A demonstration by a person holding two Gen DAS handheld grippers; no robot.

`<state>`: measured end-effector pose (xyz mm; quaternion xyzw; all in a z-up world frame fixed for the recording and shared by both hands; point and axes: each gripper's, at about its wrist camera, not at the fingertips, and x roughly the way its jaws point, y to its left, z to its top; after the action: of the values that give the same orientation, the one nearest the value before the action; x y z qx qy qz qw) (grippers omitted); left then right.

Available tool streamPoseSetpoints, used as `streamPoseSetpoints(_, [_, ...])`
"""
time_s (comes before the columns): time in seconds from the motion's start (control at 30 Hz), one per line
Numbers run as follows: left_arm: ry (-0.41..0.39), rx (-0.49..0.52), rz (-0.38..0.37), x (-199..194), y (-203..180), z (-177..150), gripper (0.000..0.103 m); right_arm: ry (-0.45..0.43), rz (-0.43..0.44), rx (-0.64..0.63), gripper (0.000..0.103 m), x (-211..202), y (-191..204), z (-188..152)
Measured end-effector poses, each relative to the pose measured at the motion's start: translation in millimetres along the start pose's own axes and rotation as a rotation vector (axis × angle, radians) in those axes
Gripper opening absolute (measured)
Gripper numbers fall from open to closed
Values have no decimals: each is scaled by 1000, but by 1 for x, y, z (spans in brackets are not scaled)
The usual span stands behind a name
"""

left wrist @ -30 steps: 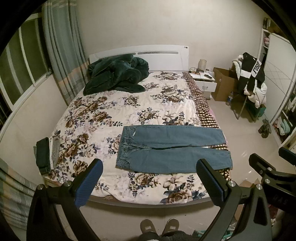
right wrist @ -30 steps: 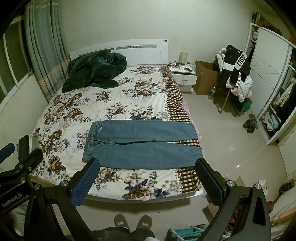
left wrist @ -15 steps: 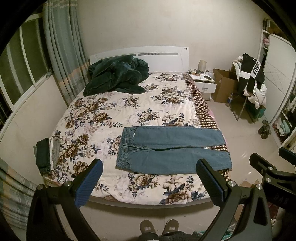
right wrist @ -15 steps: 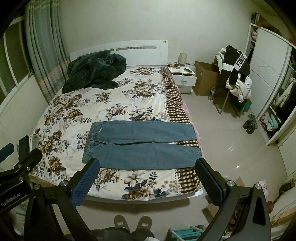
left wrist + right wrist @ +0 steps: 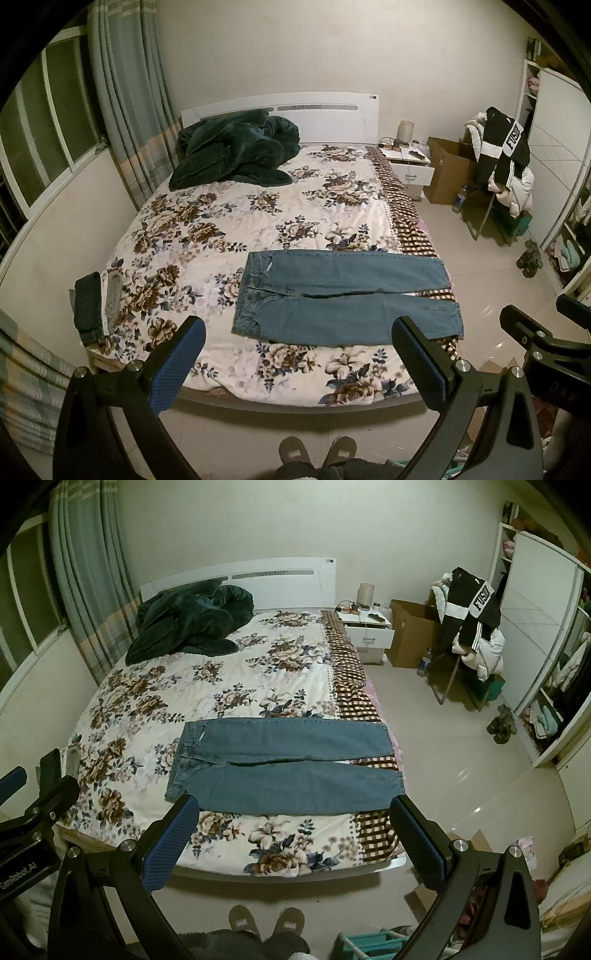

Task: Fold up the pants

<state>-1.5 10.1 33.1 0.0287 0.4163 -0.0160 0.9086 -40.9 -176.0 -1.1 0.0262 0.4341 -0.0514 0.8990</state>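
Note:
Blue jeans (image 5: 343,295) lie flat on the floral bedspread (image 5: 229,236), waistband to the left, both legs stretched right to the bed's right edge. They also show in the right wrist view (image 5: 284,764). My left gripper (image 5: 295,354) is open and empty, held back from the foot of the bed. My right gripper (image 5: 291,834) is open and empty too, also short of the bed. Neither touches the jeans.
A dark green blanket (image 5: 236,151) is heaped by the headboard. Folded dark clothes (image 5: 88,306) sit at the bed's left front corner. A nightstand (image 5: 410,166), cardboard box (image 5: 447,170) and clothes-laden chair (image 5: 502,170) stand right. My slippers (image 5: 317,450) are at the bed's foot.
Both grippers have drifted slightly; the jeans sit a little lower in the views. The jeans have not moved on the bed and both grippers stay open.

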Motion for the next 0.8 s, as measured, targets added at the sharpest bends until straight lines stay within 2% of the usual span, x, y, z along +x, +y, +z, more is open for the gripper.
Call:
streamPoseSetpoints(0.4, [-11,-9,11,-1,6,4,103,4,14,21,103,9,-5,-3])
streamPoseSetpoints(0.53, [-33,-64,53,17,12,17,103,20,20,70,103,43,-32,-1])
streamPoseSetpoints(0.67, [-32,-117,117,61,18,34,103,56,51,144,103,94,-57,10])
streamPoseSetpoints(0.8, [46,-132,171,125,18,44,103,123,17,214,103,169,-79,26])
